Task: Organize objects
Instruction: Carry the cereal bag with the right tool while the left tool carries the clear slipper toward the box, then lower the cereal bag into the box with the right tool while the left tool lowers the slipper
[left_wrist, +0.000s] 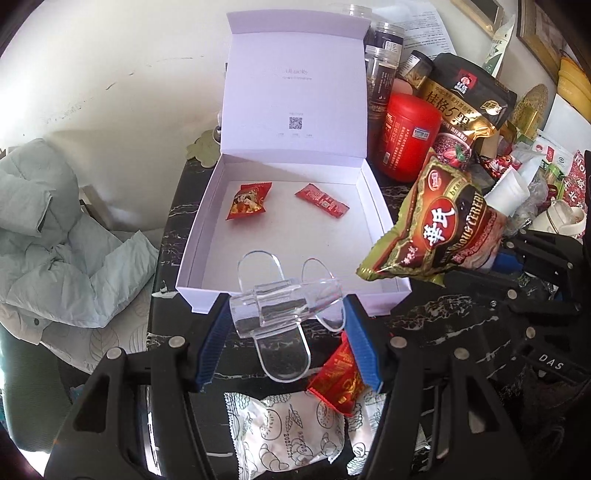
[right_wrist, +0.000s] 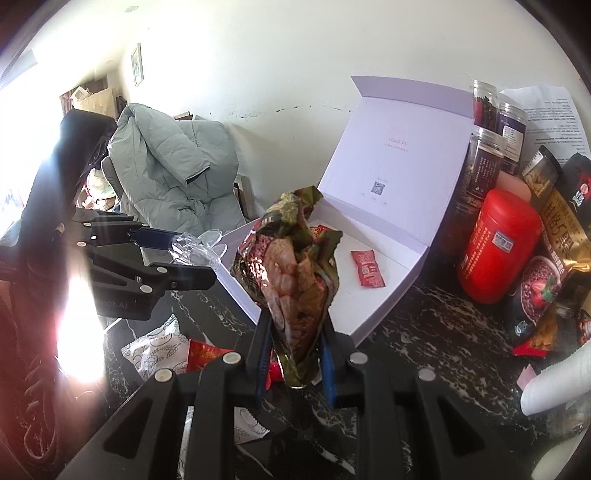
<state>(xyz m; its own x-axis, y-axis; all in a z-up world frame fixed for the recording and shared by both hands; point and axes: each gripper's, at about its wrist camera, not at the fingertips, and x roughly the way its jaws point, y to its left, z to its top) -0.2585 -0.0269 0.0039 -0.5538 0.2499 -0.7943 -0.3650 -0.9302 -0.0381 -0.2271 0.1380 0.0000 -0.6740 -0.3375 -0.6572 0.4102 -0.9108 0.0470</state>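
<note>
Open floor in white box around two red packets; jars crowding right.

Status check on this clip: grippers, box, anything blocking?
Left gripper shut on clear plastic stand. Right gripper shut on green-gold cereal bag. Open white box holds two red sachets. Nothing blocking.

A pale green padded jacket lies on a chair beside the black marble table.
</note>
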